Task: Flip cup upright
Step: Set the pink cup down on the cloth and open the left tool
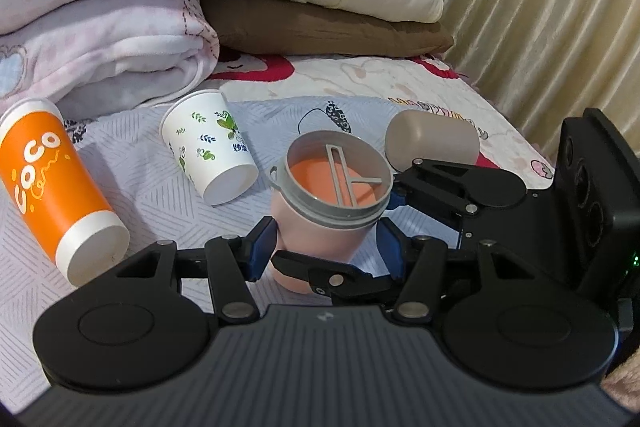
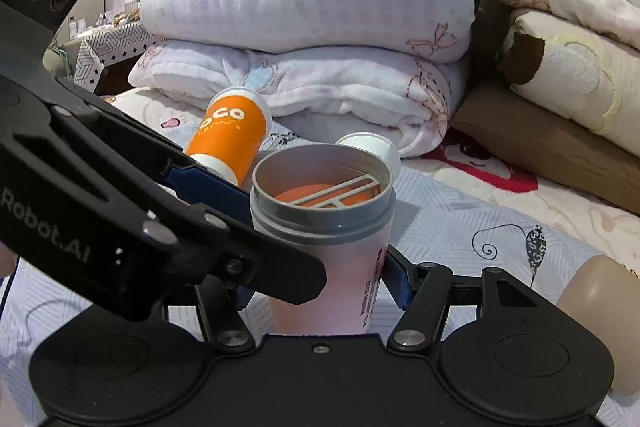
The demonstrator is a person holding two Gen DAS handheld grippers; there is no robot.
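Note:
A pink shaker cup [image 1: 320,235] with a grey rim and grid insert stands upright on the bed, mouth up; it also shows in the right wrist view [image 2: 344,267]. My left gripper [image 1: 326,247] has its blue pads on both sides of the cup's body, shut on it. My right gripper [image 2: 316,279] also straddles the cup low down, pads against its sides. In the left wrist view the right gripper's fingers [image 1: 440,187] reach in from the right.
An orange "CoCo" cup [image 1: 52,187] and a white leaf-print paper cup [image 1: 208,151] lie on their sides to the left. A beige cup [image 1: 432,139] lies at the right. Folded blankets [image 1: 120,39] and pillows are stacked behind. A curtain [image 1: 560,7] hangs right.

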